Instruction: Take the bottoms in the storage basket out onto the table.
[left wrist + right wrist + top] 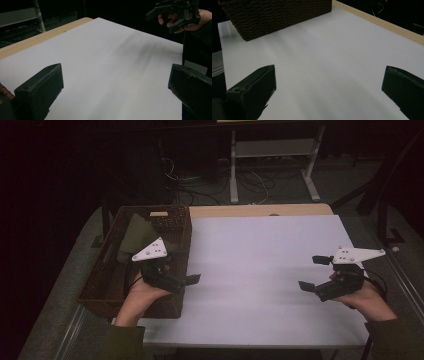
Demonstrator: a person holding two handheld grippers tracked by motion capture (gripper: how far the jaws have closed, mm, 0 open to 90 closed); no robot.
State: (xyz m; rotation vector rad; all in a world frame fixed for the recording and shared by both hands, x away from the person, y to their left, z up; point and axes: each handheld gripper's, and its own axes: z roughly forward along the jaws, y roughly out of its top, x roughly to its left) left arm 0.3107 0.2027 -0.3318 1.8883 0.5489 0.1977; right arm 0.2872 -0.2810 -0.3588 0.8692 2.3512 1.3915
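That olive cloth point(134, 236) bunched in the wicker basket point(183, 227) at the left of the high view looks soft, floppy and light to me, nothing fragile. I'd pinch a raised fold near the top, not the flat part. My left tongs point(175, 270) hang right over the basket's near right rim, just beside the cloth, spread wide with nothing in them. My right tongs point(316, 272) are released too, well apart over the white bench point(250, 270).
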